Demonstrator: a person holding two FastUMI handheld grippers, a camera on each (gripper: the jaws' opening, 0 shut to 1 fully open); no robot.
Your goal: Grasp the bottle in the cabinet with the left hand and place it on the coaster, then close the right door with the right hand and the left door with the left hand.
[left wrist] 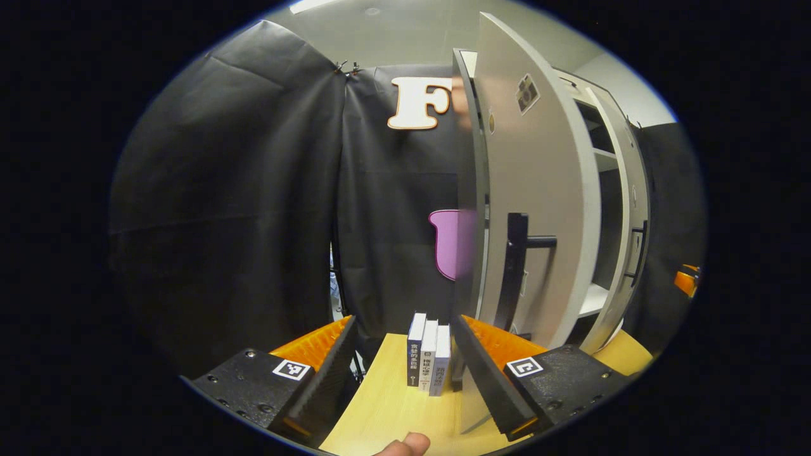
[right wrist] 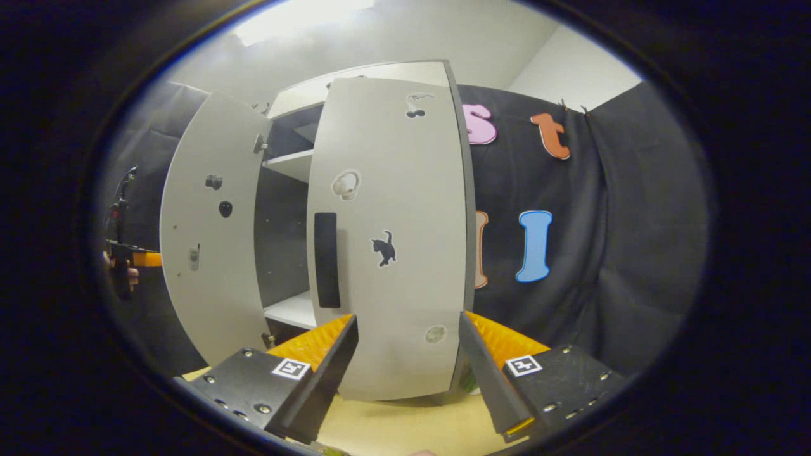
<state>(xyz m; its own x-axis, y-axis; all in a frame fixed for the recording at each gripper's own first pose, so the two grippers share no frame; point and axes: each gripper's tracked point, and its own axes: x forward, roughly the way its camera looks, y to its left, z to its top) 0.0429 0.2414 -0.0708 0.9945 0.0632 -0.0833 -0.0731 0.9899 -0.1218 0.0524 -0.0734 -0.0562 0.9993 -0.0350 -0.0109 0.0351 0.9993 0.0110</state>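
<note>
A: Which step is in hand?

B: The doors, I judge. The right door (right wrist: 386, 240) stands nearly shut in front of the right gripper (right wrist: 408, 354). Its fingers are spread wide, holding nothing, close to the door's lower face.

A: And the left?

B: The left door (left wrist: 538, 209) hangs well open, seen edge-on from the left gripper (left wrist: 402, 358). Those fingers are also wide apart and empty, aimed past the door edge at three books (left wrist: 429, 354) standing on the worktop (left wrist: 393, 411).

A: The bottle? The coaster?

B: I can pick out neither. The cabinet (right wrist: 288, 164) shelves I can see into are bare, so the bottle is probably out already.

A: Next move?

B: Right door needs a last push flat to the frame. Then the left gripper must swing round behind its door, near the black handle (left wrist: 516, 266), and press it closed.
</note>
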